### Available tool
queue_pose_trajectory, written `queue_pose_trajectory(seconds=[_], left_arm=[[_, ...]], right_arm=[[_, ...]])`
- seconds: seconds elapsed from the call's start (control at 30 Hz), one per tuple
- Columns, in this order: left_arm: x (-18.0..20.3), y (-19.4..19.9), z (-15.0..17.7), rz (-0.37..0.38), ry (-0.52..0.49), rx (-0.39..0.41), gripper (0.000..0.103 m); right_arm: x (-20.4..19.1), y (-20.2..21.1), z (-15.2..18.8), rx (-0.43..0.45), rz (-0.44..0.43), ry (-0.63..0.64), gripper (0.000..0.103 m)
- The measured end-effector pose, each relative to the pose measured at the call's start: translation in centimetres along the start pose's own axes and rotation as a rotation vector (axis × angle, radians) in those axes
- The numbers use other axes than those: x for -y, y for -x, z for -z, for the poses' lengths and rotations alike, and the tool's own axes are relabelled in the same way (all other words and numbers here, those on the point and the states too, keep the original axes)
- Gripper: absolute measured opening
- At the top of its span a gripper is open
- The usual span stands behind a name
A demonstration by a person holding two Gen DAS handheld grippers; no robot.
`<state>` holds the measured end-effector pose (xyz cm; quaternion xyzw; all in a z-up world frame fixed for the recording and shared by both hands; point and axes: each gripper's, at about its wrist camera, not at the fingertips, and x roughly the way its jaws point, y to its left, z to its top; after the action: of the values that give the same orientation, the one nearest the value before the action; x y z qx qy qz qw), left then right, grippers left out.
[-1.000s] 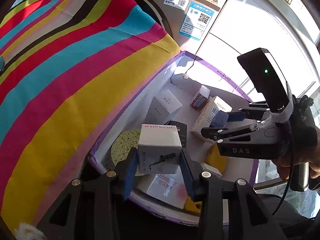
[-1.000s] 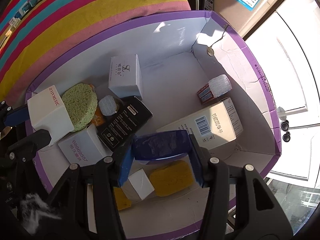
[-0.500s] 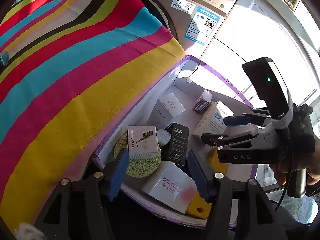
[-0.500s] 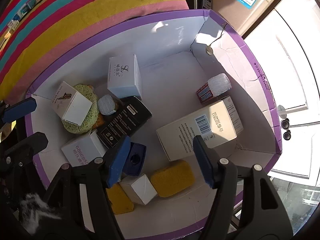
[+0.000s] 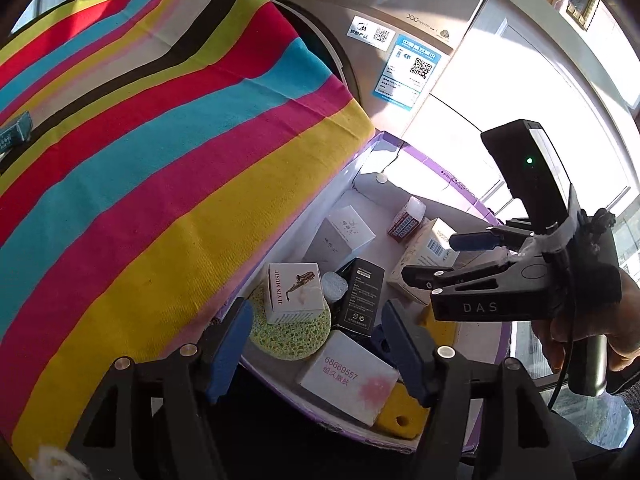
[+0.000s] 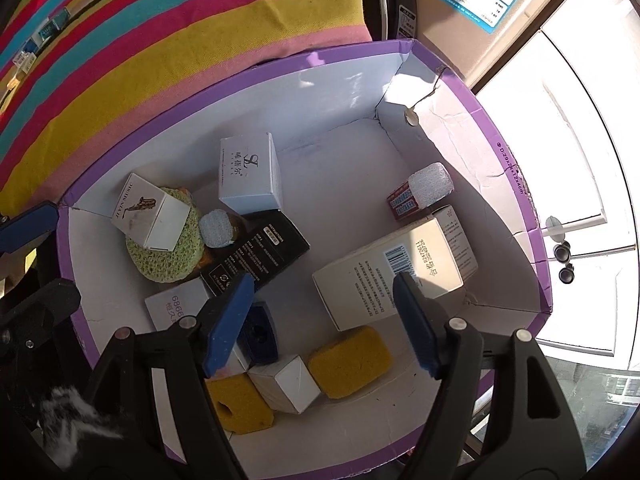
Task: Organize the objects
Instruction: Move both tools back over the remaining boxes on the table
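A purple-rimmed white cardboard box (image 6: 516,184) (image 5: 460,184) holds several small items. The white music box (image 5: 294,292) (image 6: 150,216) lies on a green round sponge (image 5: 288,340) (image 6: 168,260). A small dark blue box (image 6: 260,332) lies on the box floor under my right gripper. My left gripper (image 5: 316,352) is open and empty above the box's near edge. My right gripper (image 6: 324,320) is open and empty over the box; it also shows in the left wrist view (image 5: 436,260).
In the box: a black carton (image 6: 256,256), a large white carton (image 6: 396,268), a white SL box (image 6: 248,172), yellow sponges (image 6: 348,360), a red-white pack (image 6: 416,192). A striped cloth (image 5: 140,160) covers the surface at left. A washing machine (image 5: 400,20) stands behind.
Both grippers opened. The left let the music box drop onto the green sponge and drew back. The right let the dark blue box fall to the box floor.
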<state>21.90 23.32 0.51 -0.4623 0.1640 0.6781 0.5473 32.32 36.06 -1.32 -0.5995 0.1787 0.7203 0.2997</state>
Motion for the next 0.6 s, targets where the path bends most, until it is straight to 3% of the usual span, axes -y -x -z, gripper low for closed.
queue_pose_trajectory(seconds=[0.27,0.6], left_arm=[[-1.0,4.2,-0.4,0.011,0.085,0.133,0.073],[-5.0,7.2,-0.7,-0.037,0.211,0.212,0.075]], right_arm=[[-0.1,2.3,-0.4,0.084,0.0,0.024,0.077],[-2.0,4.6,-1.3,0.164,-0.038,0.061,0.08]])
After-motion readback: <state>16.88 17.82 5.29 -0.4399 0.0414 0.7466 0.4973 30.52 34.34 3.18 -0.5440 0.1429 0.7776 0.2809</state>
